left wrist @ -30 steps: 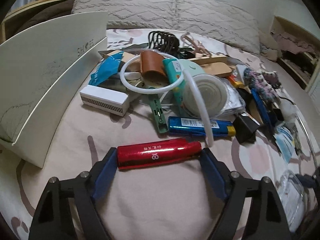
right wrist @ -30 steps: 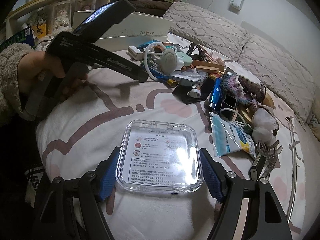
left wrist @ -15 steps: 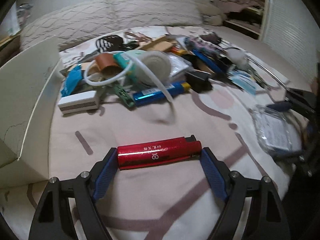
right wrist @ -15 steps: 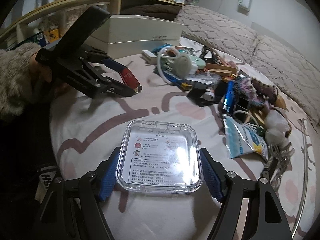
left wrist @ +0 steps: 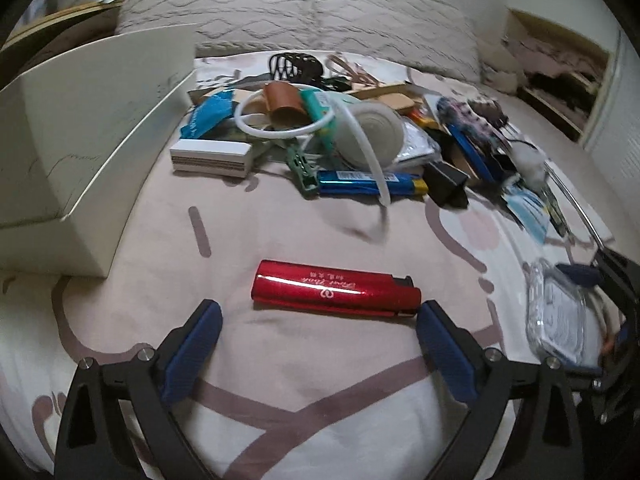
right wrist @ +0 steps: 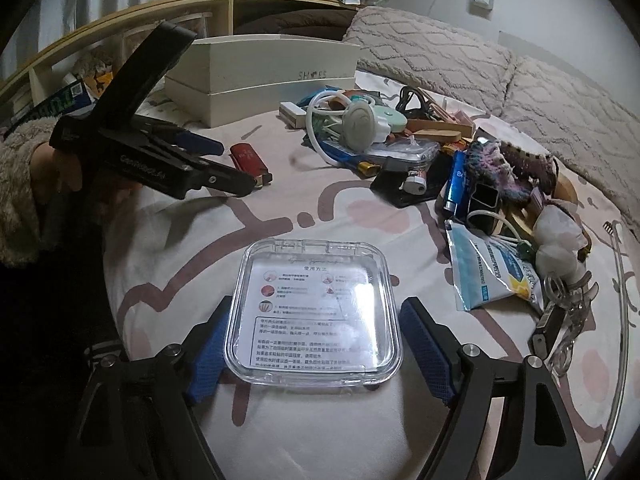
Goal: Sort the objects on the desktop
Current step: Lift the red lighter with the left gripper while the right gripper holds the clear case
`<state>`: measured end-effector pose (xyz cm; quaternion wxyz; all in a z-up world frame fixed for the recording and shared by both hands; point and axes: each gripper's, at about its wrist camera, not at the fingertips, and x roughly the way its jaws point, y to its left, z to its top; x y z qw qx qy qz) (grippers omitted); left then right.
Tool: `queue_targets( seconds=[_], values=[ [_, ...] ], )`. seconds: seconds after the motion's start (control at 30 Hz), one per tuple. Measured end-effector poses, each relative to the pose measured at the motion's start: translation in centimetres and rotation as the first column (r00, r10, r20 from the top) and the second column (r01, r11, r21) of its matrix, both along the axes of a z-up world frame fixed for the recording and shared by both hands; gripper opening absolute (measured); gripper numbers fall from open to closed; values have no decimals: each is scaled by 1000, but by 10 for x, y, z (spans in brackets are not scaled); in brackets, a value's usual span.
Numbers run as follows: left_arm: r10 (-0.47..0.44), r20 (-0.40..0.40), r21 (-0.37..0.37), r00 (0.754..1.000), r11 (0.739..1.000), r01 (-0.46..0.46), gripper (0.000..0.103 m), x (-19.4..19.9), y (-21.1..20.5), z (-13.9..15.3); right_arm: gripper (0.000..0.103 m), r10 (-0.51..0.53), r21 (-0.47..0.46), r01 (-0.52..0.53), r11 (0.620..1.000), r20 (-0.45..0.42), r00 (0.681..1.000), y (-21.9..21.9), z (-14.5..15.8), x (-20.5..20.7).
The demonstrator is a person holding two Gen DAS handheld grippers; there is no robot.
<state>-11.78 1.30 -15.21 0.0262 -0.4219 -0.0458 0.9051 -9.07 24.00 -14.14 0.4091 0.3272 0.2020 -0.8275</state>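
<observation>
A red lighter (left wrist: 336,290) lies flat on the pink-patterned bedsheet (left wrist: 280,364) between the fingers of my left gripper (left wrist: 318,320). Those jaws are opening and stand wide; the left pad is well clear and the right fingertip (left wrist: 426,312) is just beside the lighter's cap end. In the right wrist view the left gripper (right wrist: 232,164) sits low over the same lighter (right wrist: 248,156). A clear square plastic box (right wrist: 312,316) with a printed sheet inside rests on the sheet between the blue pads of my right gripper (right wrist: 316,340). Its jaws are opening, with thin gaps at the box's sides.
A white shoe box (left wrist: 80,140) stands open at the left. A heap of small items fills the middle: a blue lighter (left wrist: 372,182), a white tube ring (left wrist: 280,120), a round fan (right wrist: 360,126), a mask packet (right wrist: 488,272). Pillows (left wrist: 320,12) lie behind.
The left gripper has let go of the red lighter, which now lies loose on the sheet, and its jaws have spread. The right pads have eased slightly away from the clear box.
</observation>
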Motion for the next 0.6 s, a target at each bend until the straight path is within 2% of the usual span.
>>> queue_targets(
  seconds=[0.17, 0.37, 0.5, 0.6],
  values=[
    [30, -20, -35, 999, 999, -31, 99, -2, 6, -2, 77, -3, 3, 3, 1000, -31, 1000, 0, 1, 3],
    [108, -7, -14, 994, 994, -108, 99, -5, 6, 0, 76, -5, -4, 5, 1000, -20, 1000, 1, 0, 1],
    [92, -30, -45, 995, 995, -93, 96, -4, 11, -2, 76, -4, -6, 4, 1000, -21, 1000, 2, 0, 1],
    [58, -55, -60, 997, 996, -62, 88, -1, 11, -2, 76, -7, -6, 6, 1000, -24, 1000, 3, 0, 1]
  ],
)
